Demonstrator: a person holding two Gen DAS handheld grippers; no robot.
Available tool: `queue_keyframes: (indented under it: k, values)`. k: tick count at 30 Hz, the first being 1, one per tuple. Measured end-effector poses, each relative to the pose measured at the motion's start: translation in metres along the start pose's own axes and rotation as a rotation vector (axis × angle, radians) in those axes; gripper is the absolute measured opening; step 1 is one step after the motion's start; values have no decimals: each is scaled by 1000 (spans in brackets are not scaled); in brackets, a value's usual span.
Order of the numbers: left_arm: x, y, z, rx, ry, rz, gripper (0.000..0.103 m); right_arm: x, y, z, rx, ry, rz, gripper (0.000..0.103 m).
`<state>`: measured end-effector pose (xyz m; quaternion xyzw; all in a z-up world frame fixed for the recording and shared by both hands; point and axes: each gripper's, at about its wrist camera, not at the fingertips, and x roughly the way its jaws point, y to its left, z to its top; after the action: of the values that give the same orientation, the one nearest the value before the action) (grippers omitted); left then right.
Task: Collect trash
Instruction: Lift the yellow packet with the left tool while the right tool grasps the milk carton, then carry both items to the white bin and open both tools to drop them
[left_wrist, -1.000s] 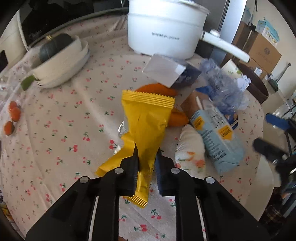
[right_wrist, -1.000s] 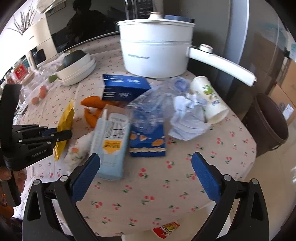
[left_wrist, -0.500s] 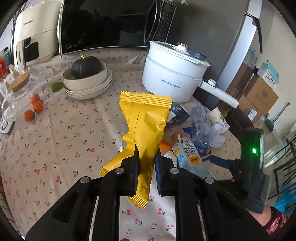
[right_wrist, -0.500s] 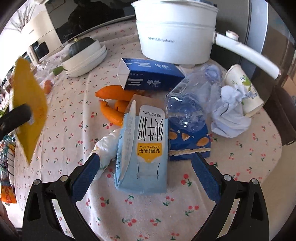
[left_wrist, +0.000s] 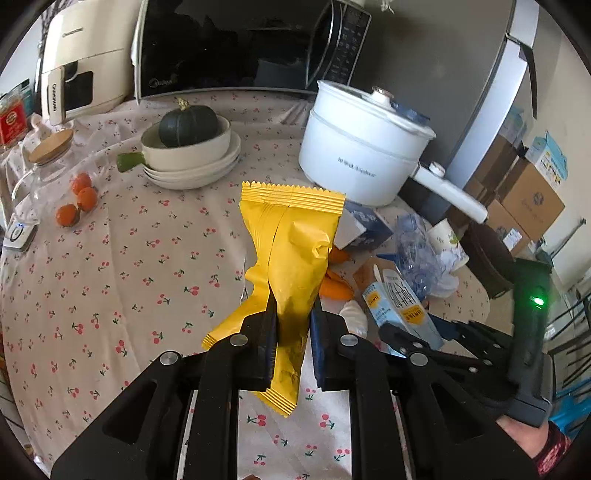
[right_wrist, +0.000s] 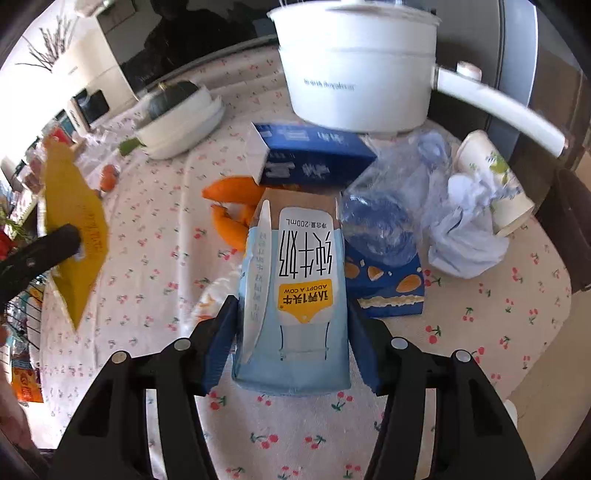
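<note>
A yellow snack wrapper (left_wrist: 291, 236) hangs above the cherry-print tablecloth (left_wrist: 147, 258), with my left gripper (left_wrist: 291, 317) shut on its lower half. From the right wrist view the same wrapper (right_wrist: 74, 236) shows at the far left, held off the table. A light blue milk carton (right_wrist: 295, 288) lies flat on the cloth. My right gripper (right_wrist: 291, 308) straddles it, its jaws closing, and the blue pads (right_wrist: 221, 332) rest against the carton's two long sides. In the left wrist view the carton (left_wrist: 400, 306) lies just right of the wrapper.
Behind the carton lie orange peels (right_wrist: 232, 206), a dark blue box (right_wrist: 314, 155), a crushed plastic bottle (right_wrist: 384, 221), a blue biscuit box (right_wrist: 388, 291), crumpled tissue (right_wrist: 465, 243) and a paper cup (right_wrist: 495, 177). A white pot (right_wrist: 354, 74) stands behind. A brown bin (left_wrist: 491, 258) sits beyond the table's right edge.
My left gripper lifted the yellow wrapper up off the table. My right gripper moved in over the milk carton and went from wide open to closed against its sides.
</note>
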<state>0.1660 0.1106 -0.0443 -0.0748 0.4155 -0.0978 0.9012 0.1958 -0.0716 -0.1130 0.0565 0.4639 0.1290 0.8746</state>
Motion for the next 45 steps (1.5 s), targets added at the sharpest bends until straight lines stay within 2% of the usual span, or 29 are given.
queue_keyframes:
  k: [14,18,31,37,41,45]
  values:
    - [-32,-19,4,-14,-115,-30,15,-75,7,8,-26,-207,6,57]
    - [-41,-30,3,1,-136,-51,15,-93,5,7,-38,-274,-29,57]
    - [-60,-55,-3,11,-196,-100,15,-138,-23,-11,-10,-399,-169,57]
    - [-68,-72,-9,21,-233,-123,15,-170,-34,-23,0,-485,-237,57]
    - [-72,-86,-15,43,-251,-133,15,-193,-44,-39,9,-533,-292,57]
    - [-72,-100,-22,70,-256,-151,15,-203,-57,-67,40,-535,-343,57]
